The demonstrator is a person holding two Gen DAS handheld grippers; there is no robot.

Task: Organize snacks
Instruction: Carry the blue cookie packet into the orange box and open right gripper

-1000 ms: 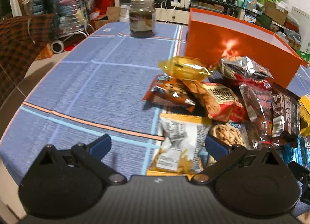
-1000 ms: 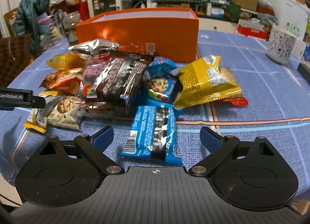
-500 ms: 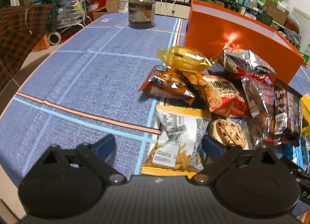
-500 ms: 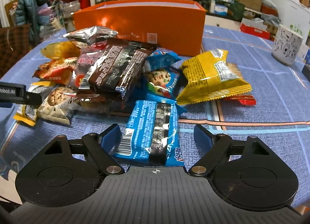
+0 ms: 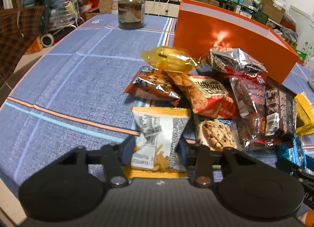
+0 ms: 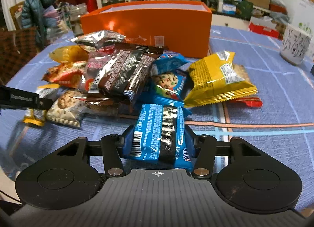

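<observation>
A: What differs from a second ago?

B: Both grippers stood wide apart then. The left gripper (image 5: 156, 148) has just been closing and now pinches the white and yellow snack bag (image 5: 160, 138), whose sides are squeezed in between its pads. The bag lies on the table (image 5: 68, 81), right in front of this gripper.

A: And the other?

B: The right gripper (image 6: 159, 144) has just been closing too and now presses on the blue cookie pack (image 6: 159, 134) between its pads.

A: The rest?

B: The pile of snacks (image 6: 125, 74) sits just beyond both grippers as before, with the orange box (image 6: 147, 21) behind it.
</observation>
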